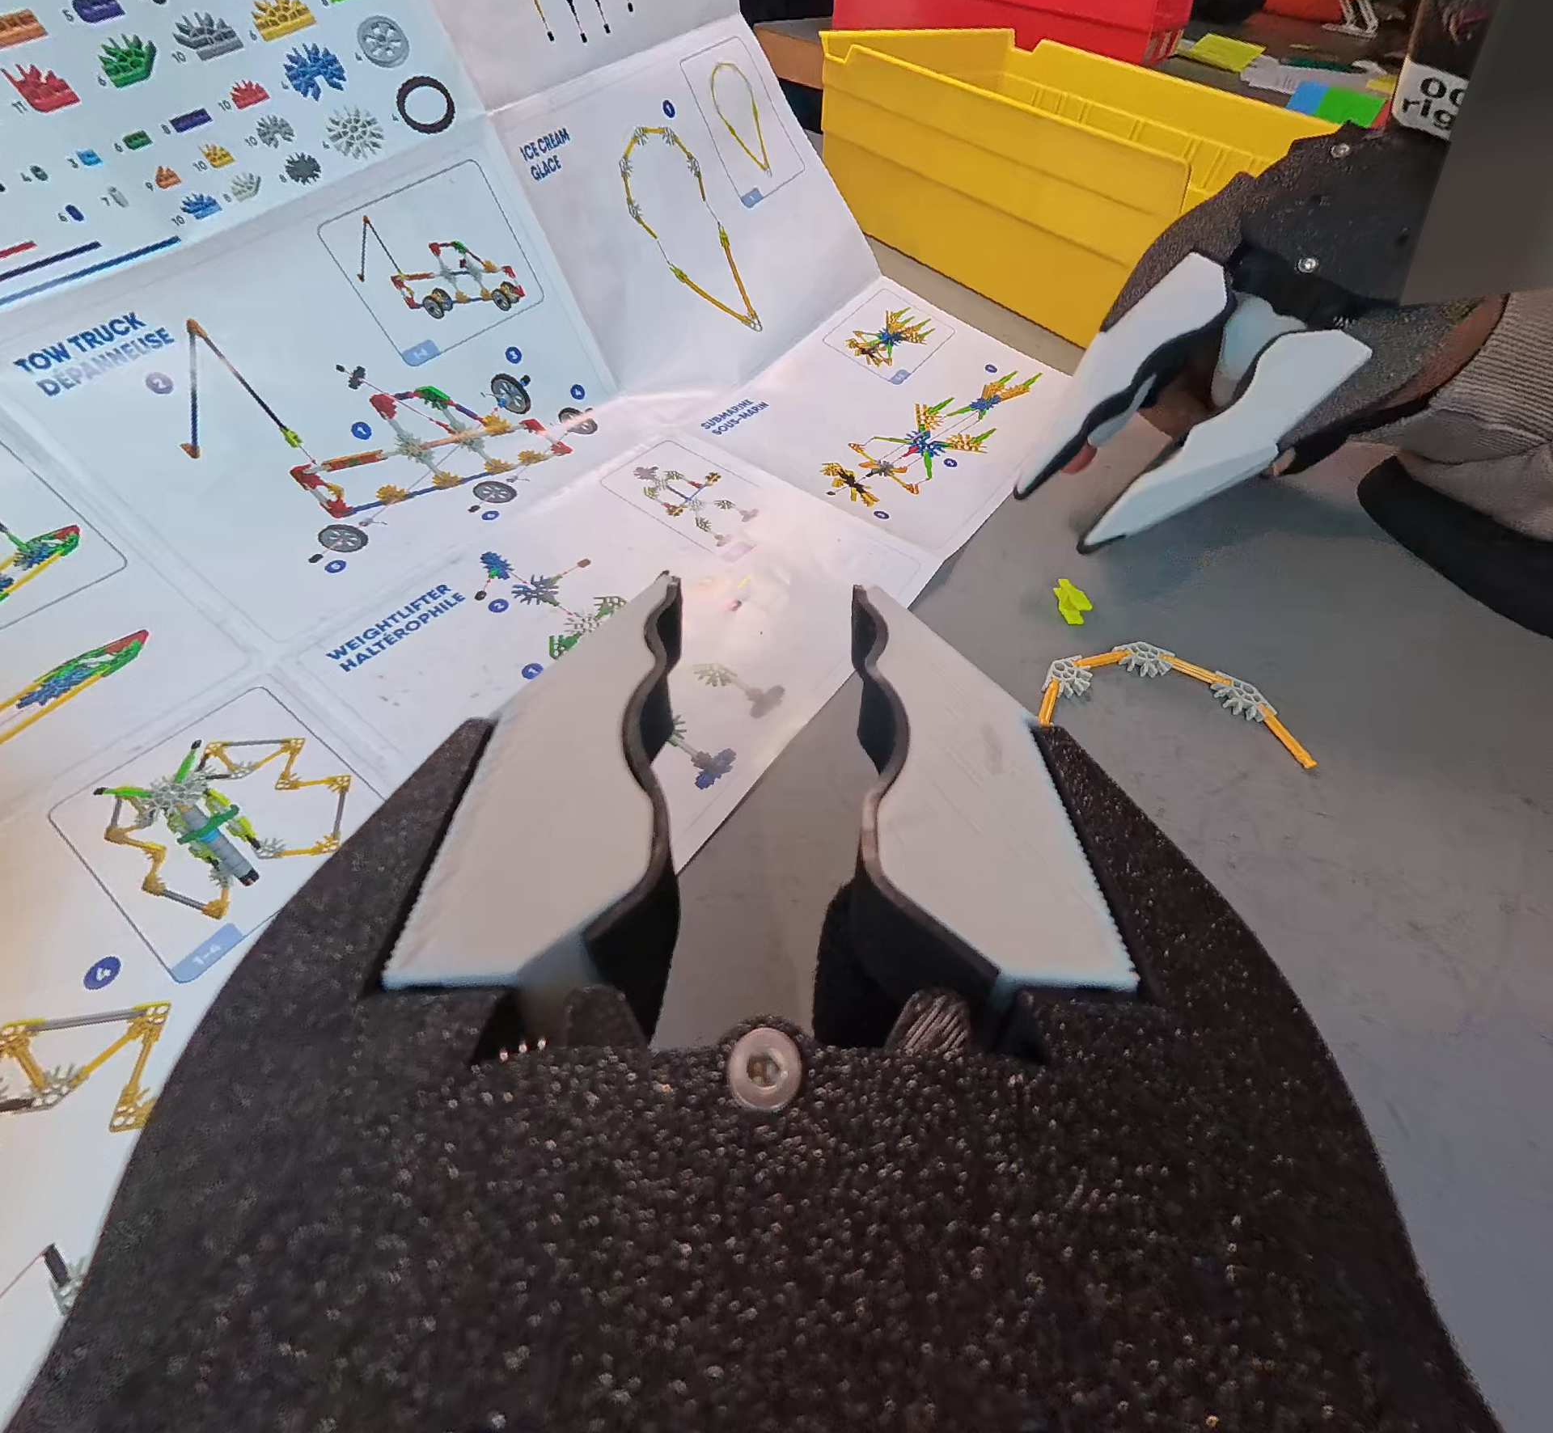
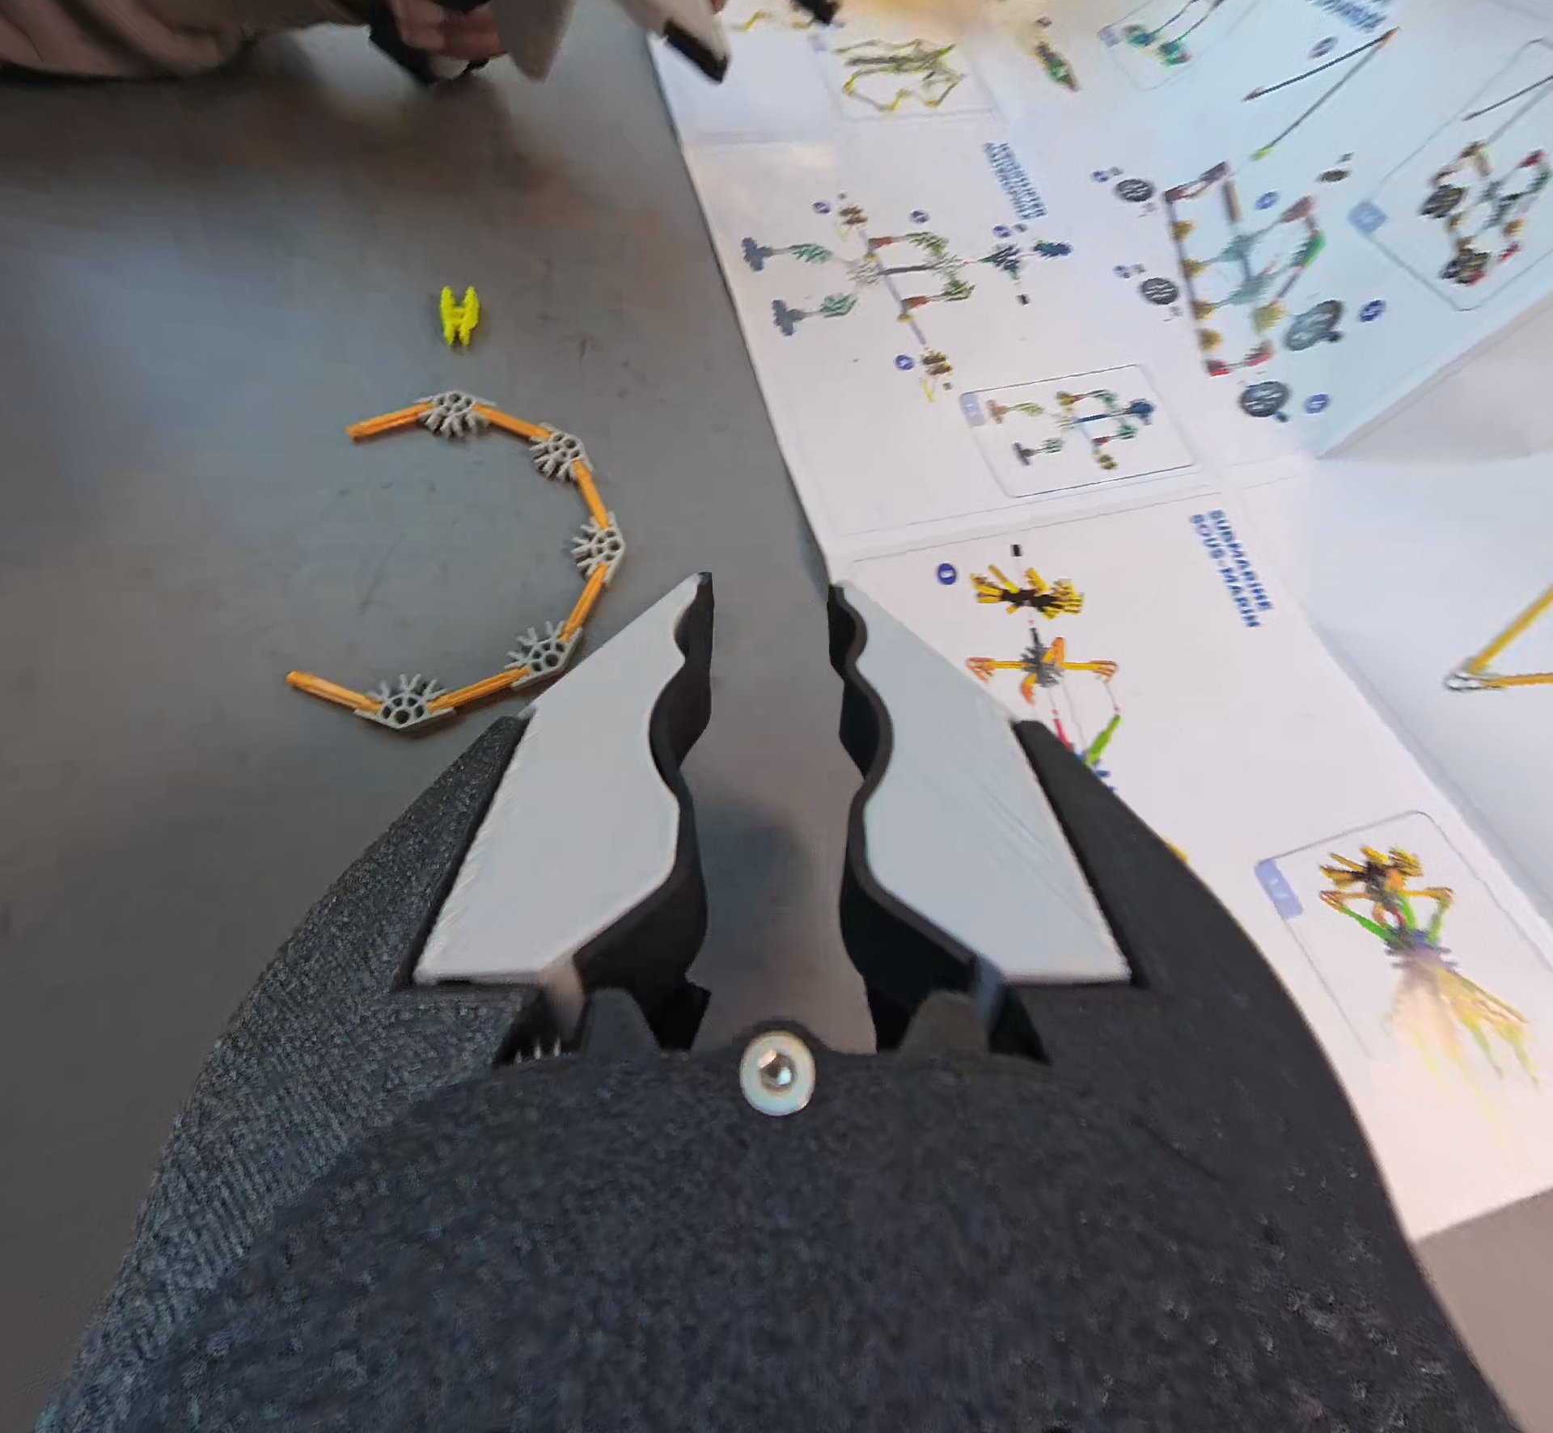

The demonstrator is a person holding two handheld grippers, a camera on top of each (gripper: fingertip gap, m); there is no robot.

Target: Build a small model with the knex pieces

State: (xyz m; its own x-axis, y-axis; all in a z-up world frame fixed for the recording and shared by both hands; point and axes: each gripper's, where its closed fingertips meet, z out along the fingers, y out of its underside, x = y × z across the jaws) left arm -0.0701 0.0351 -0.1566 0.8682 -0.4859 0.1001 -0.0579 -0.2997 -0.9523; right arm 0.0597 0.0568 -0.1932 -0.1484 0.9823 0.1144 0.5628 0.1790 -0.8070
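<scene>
On grey workbench [image 2: 252, 216], folded instruction sheet [image 1: 252, 384], orange-grey rod chain [image 2: 504, 552], yellow bin [image 1: 1008, 200] — both tongs released, empty.

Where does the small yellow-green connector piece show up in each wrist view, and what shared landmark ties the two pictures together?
Left wrist view: small yellow-green connector lies on the grey table, right of centre, just above the orange-and-grey chain.
Right wrist view: same connector, upper left of centre, on bare table above the curved chain.
Shared landmark: the chain, beside the instruction sheet's edge.
</scene>
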